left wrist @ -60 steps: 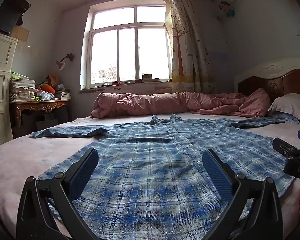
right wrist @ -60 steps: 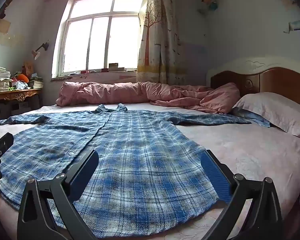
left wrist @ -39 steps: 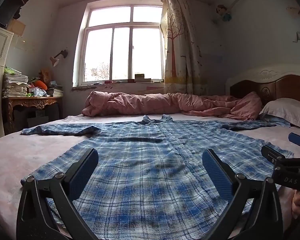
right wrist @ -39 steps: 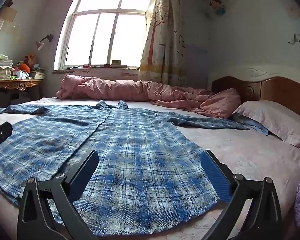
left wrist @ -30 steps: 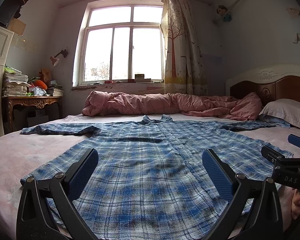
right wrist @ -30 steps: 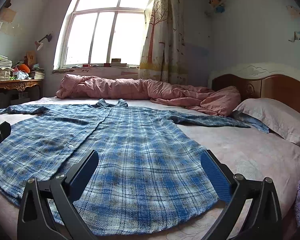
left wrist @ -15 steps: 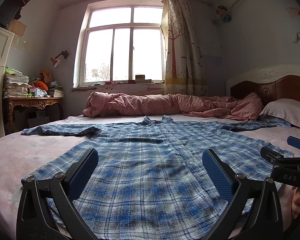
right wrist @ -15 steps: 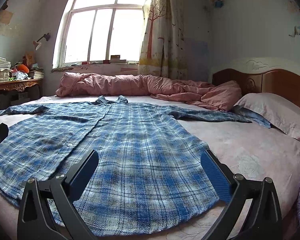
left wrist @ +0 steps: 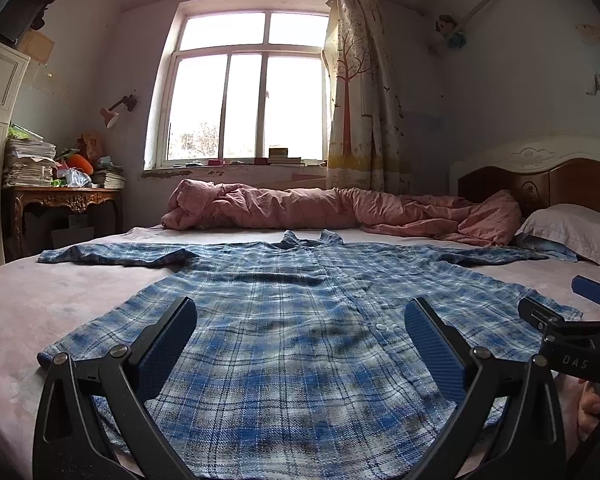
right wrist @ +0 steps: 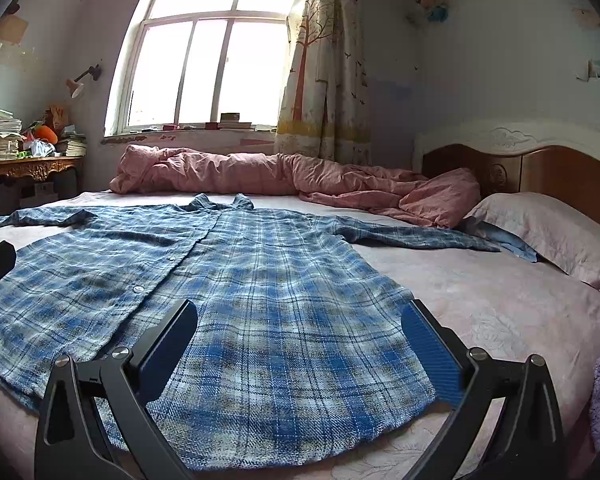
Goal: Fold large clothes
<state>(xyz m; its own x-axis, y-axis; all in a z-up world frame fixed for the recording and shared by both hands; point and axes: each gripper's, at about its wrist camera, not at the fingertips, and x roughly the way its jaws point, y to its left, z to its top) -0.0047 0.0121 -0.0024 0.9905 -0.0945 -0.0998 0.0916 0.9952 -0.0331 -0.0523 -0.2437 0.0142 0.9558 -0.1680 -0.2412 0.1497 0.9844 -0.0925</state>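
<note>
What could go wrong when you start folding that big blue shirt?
The plaid shirt has its hem at the edge of the bed, so a tug toward us might slide it off. Its far sleeve reaches the pillow and could catch there. Both the left gripper and right gripper are open, holding nothing.

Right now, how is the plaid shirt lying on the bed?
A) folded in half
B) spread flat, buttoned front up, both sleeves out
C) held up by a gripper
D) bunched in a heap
B: the plaid shirt lies flat on the bed, buttons showing, sleeves stretched sideways; both grippers open.
</note>
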